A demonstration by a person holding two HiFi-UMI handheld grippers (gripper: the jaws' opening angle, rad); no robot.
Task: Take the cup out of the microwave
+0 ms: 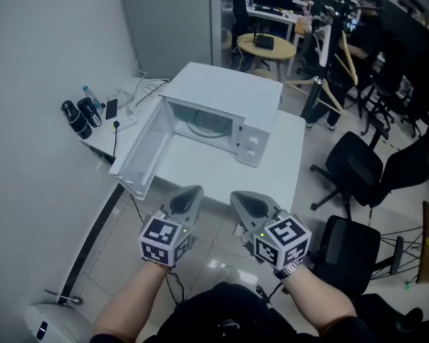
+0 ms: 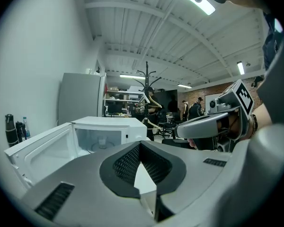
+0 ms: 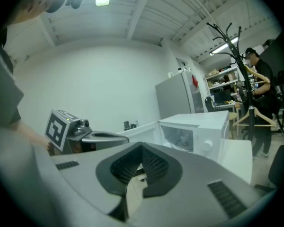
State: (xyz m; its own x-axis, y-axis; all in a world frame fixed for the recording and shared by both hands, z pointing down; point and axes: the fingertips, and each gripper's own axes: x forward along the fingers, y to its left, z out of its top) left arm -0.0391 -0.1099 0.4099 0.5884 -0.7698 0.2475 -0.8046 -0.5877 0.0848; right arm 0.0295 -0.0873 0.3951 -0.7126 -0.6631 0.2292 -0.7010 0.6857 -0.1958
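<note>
A white microwave (image 1: 222, 91) stands on a white table (image 1: 282, 156), its door (image 1: 139, 152) swung open to the left. Inside, a small clear cup (image 2: 102, 142) rests on the turntable; it also shows faintly as the cup (image 3: 184, 138) in the right gripper view. In the head view I cannot make it out. My left gripper (image 1: 189, 191) and right gripper (image 1: 237, 197) hover side by side before the table's near edge, short of the microwave. Both point toward it with jaws closed together and nothing between them.
Dark bottles (image 1: 79, 116), a phone and cables lie on a low surface left of the door. A grey cabinet (image 1: 171, 20) stands behind. Black office chairs (image 1: 354, 166) crowd the right side. A coat stand (image 1: 329, 56) and people are farther back.
</note>
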